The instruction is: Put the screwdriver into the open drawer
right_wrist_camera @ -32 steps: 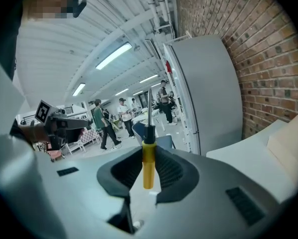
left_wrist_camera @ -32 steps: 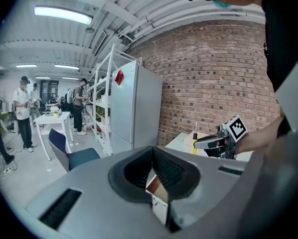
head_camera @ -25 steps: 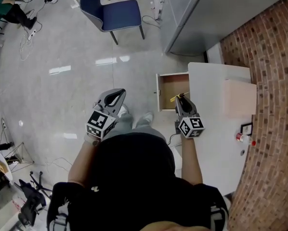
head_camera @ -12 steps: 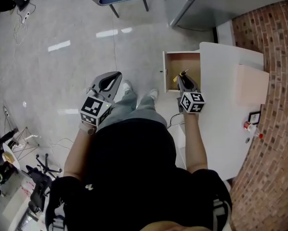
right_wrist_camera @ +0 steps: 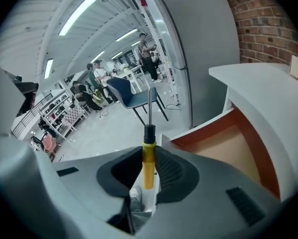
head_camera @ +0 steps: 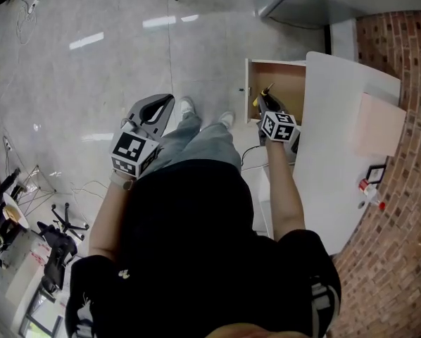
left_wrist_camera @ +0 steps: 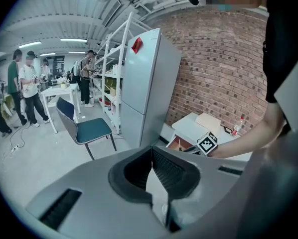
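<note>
My right gripper [head_camera: 267, 104] is shut on the screwdriver [head_camera: 259, 100], which has a yellow handle, a black collar and a metal shaft. In the right gripper view the handle [right_wrist_camera: 148, 164] is clamped between the pads and the shaft points up and away. The open drawer [head_camera: 286, 90], wooden inside, juts from the white cabinet [head_camera: 341, 153]; the gripper hovers over its front left corner. The drawer's brown floor [right_wrist_camera: 233, 151] lies just right of the jaws. My left gripper [head_camera: 161, 106] hangs over the floor by the person's leg, shut and empty [left_wrist_camera: 152, 152].
A tan box [head_camera: 379, 124] and a small bottle [head_camera: 369, 191] sit on the cabinet top next to the brick wall [head_camera: 400, 259]. A tall grey fridge [left_wrist_camera: 146, 83] stands behind the cabinet. A blue chair [left_wrist_camera: 86, 128] and several people are farther off. Cables and a stand [head_camera: 59, 231] lie at left.
Both hands have sunk. The right gripper carried the screwdriver down to the drawer's front left corner. The left gripper dropped lower beside the leg, still shut.
</note>
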Demonstrator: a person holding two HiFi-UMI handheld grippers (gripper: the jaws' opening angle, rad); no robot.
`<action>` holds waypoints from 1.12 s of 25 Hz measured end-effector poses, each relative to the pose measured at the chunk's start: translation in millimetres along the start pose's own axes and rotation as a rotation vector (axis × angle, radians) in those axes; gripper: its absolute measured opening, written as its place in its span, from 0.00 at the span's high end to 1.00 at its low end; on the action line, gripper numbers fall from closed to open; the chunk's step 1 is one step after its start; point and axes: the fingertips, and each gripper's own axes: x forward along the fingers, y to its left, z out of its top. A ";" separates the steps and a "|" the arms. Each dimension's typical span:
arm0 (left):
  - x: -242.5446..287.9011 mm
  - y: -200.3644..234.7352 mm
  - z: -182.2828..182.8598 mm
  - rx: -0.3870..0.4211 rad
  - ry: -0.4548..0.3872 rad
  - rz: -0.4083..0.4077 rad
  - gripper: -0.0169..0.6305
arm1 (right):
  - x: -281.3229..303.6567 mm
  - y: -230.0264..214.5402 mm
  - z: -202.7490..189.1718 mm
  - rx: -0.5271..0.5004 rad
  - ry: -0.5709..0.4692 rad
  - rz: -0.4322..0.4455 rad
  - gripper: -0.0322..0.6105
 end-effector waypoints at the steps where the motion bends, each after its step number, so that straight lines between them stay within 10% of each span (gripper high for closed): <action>1: 1.9 1.3 -3.8 -0.007 0.007 0.001 0.97 | 6.9 -2.5 -3.5 0.012 0.010 0.004 0.82; 28: 9.8 15.6 -107.6 -0.222 0.157 0.072 0.97 | 128.6 -82.7 -137.0 0.253 0.342 -0.100 0.82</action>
